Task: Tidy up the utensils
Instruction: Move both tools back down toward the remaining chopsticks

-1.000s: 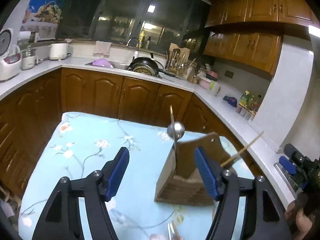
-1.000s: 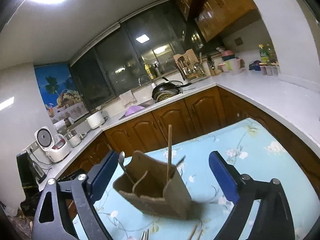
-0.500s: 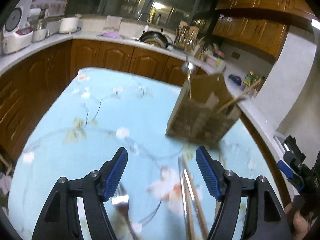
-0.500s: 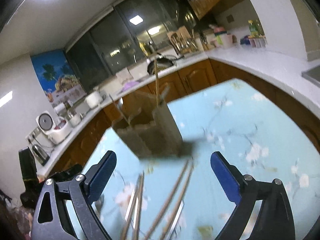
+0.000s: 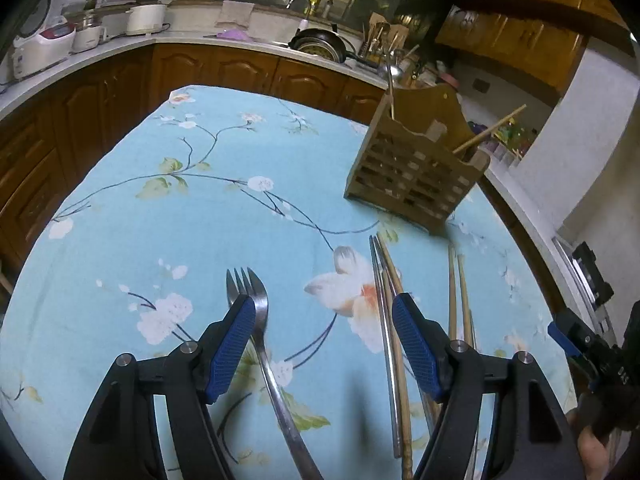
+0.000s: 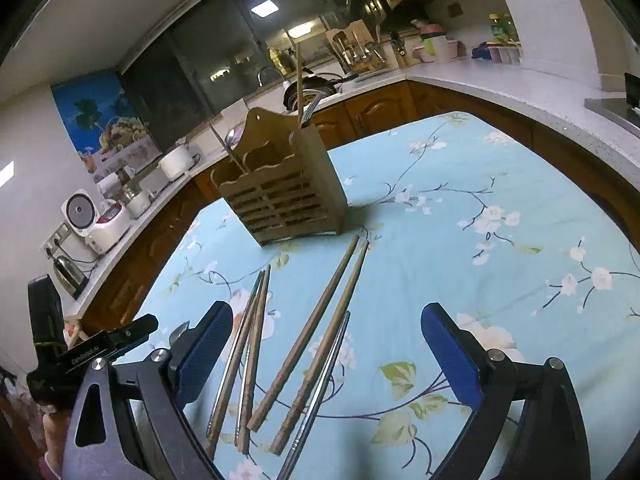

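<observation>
Two grippers hang over the blue floral table (image 6: 460, 216), both with jaws wide apart and nothing between them. Left gripper (image 5: 322, 344) has a fork (image 5: 260, 332) lying by its left finger, chopsticks (image 5: 390, 320) by the right one. Right gripper (image 6: 326, 354) sits over the loose chopsticks (image 6: 312, 340). Wooden holder (image 6: 280, 192) stands at 12 o'clock, near the far edge. Lots of bare cloth from 1 to 3 o'clock.

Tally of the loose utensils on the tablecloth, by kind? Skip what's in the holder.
Fork: 1
Wooden chopsticks: 4
Metal chopsticks: 2
Total: 7
The left bundle overlaps, so its split between wood and metal is a best reading.
</observation>
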Tool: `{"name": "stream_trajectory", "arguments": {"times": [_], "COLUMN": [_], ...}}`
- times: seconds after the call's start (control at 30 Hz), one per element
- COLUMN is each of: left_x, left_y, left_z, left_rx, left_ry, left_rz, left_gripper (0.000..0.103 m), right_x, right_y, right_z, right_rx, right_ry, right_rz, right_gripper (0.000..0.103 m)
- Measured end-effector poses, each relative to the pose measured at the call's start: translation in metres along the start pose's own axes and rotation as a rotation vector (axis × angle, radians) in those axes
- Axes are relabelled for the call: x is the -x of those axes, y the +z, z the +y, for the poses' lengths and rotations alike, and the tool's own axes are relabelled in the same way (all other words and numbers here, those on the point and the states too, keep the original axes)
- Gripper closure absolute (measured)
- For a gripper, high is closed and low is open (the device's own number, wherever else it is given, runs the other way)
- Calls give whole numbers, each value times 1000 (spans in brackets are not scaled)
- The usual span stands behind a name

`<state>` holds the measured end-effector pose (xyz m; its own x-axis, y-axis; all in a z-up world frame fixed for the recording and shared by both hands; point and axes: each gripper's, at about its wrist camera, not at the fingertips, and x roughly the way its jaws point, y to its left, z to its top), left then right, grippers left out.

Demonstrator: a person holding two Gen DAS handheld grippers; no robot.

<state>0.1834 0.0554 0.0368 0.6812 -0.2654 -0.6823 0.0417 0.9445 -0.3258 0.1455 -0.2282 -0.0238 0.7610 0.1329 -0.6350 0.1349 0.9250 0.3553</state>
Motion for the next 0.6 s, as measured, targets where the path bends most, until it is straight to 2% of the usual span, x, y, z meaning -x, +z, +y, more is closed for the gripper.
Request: {"name": "stream_trajectory", "arguments": {"times": [0.33,0.47,0.6], "left_x": [-8,-18,-29], "left_y": [2,9,17], "left_z": [-10,-17,-21], "left_rx": [-22,-45,-69], "left_ry": [3,0,1], "left_rz": [32,44,67], "left_gripper": [34,35,45], "right_x": [-5,-12,-24], "right_y": [2,8,15], "right_z": [0,1,-1], "right_rx": [16,28,31], "right_ry": [-16,-32,-48], "right_rz": [-2,13,40], "right_gripper": [8,22,34]}}
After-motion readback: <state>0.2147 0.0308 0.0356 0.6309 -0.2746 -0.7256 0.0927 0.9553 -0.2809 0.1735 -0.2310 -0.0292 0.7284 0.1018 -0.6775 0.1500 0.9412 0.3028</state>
